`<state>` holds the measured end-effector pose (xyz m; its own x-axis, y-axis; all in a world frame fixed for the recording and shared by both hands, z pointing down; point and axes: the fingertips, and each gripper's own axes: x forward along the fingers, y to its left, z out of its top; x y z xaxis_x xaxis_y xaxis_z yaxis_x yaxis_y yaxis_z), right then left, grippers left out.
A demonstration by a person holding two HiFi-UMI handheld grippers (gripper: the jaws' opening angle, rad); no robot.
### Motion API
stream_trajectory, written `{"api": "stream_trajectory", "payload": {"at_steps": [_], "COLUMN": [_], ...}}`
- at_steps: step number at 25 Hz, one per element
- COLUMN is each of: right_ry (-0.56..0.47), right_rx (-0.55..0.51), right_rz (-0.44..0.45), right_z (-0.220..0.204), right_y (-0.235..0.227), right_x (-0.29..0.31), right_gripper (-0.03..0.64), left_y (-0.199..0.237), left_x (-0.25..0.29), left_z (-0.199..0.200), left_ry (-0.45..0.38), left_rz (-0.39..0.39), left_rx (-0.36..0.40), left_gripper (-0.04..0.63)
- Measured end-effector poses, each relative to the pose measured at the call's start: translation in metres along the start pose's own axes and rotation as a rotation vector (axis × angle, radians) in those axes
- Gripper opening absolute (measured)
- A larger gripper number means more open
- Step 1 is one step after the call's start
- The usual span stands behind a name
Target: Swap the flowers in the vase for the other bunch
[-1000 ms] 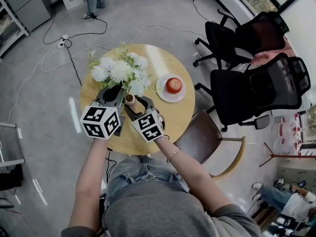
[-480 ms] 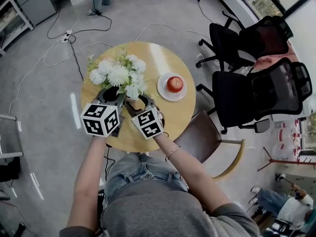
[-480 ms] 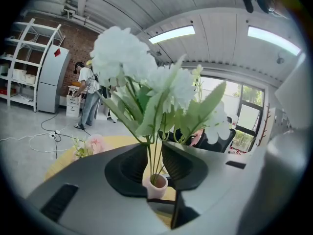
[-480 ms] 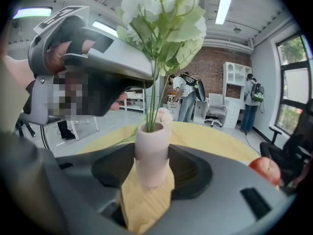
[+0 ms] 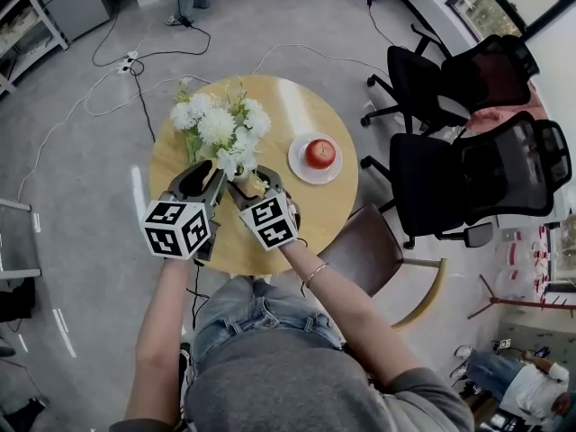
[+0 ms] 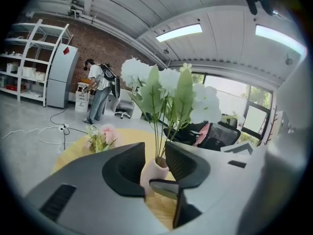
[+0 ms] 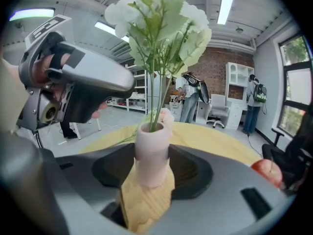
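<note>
White flowers [image 5: 220,124] stand with their stems in a pale pink vase [image 7: 151,155] on the round wooden table [image 5: 315,214]. My right gripper [image 7: 152,168] is shut on the vase, one pad on each side of its body. My left gripper [image 6: 155,155] is open just left of the vase; its jaws have just been opening, and they stand apart on either side of the green stems [image 6: 159,131] without pressing them. In the head view both grippers [image 5: 209,171] [image 5: 256,180] sit side by side under the blooms. The other bunch, with a pink flower [image 6: 101,137], lies on the table behind.
A red apple [image 5: 319,153] sits on a white plate [image 5: 298,166] right of the vase. A brown chair [image 5: 378,250] and black office chairs [image 5: 450,169] stand to the right. Cables [image 5: 135,70] trail on the floor. People stand by shelves [image 6: 98,94] in the background.
My left gripper's jaws have spread apart and it has drawn back slightly toward the person. The white bunch now stands straighter over the vase. The right gripper has stayed put.
</note>
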<state>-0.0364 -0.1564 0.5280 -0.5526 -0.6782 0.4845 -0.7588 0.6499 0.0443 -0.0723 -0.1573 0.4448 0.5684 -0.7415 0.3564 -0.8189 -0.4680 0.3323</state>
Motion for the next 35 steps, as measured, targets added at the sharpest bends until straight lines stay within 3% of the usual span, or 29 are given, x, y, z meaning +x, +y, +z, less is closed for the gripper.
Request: {"api": "stream_trajectory", "payload": {"at_steps": [10,31,35], "right_ry": [-0.007,-0.008,-0.011], "right_rx": [0.010,0.051,0.076], "right_rz": [0.027,0.051,0.043], "right_z": [-0.002,-0.030,-0.037], "right_y": [-0.002,0.016,0.015], "right_x": [-0.003,-0.037,-0.055], "right_gripper": [0.229,0.227,0.166], "left_y": [0.008,0.004,0.001], "left_x": [-0.022,-0.042,-0.043], "left_z": [-0.029,-0.064,-0.073], "left_ry": [0.025,0.040,0.053], "left_rz": [0.086,0.138,0.160], "left_rx": [-0.054,-0.095,-0.085], "left_gripper": [0.130,0.129,0.078]}}
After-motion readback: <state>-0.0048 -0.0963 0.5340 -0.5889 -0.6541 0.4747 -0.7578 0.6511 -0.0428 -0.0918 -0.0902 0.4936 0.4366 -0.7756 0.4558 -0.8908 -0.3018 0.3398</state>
